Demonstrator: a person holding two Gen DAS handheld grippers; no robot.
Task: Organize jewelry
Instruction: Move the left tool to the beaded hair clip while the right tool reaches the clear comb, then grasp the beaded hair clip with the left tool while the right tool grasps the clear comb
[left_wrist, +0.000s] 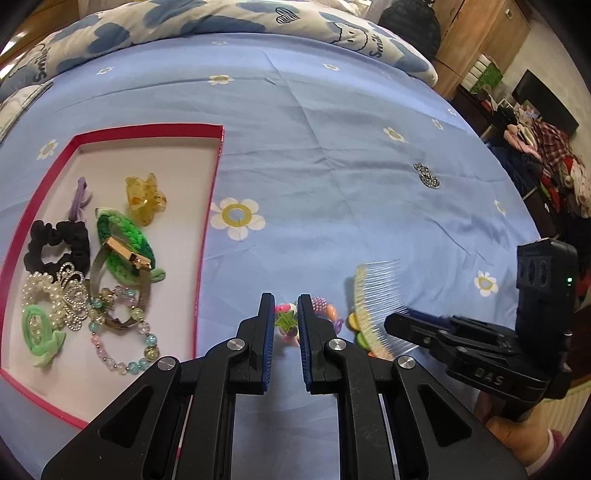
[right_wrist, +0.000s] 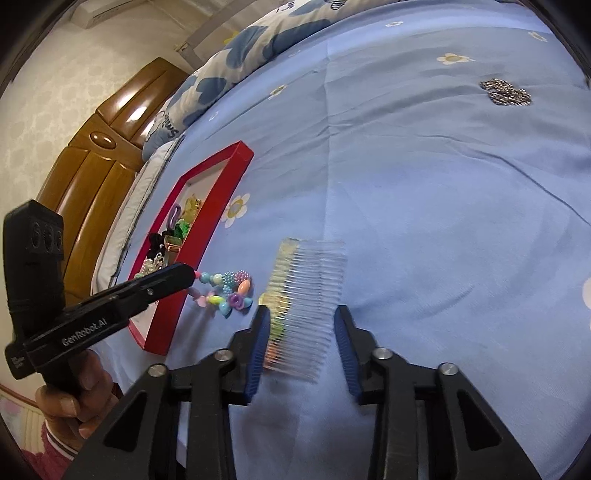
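Red-rimmed box (left_wrist: 207, 206) is already stocked with scrunchies and bracelets. Outside it on the sheet, a beaded bracelet (right_wrist: 229, 291) is clenched by the left gripper (left_wrist: 287, 317); a comb (right_wrist: 303, 302) is straddled, ungripped, by the right gripper (right_wrist: 301, 332); a silver chain (left_wrist: 427, 176) is left.

A home bedroom: a bed (left_wrist: 332, 155) under a blue flowered sheet, a printed quilt (left_wrist: 221, 18) bunched along it, a wooden headboard (right_wrist: 96, 166), and clothes heaped (left_wrist: 554, 166) beside a wardrobe (left_wrist: 476, 33).

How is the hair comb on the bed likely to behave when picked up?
The hair comb probably stays stiff: its spine and teeth hold one curved line. The thin clear teeth look fragile if squeezed. Its smooth plastic may slip in a grip.
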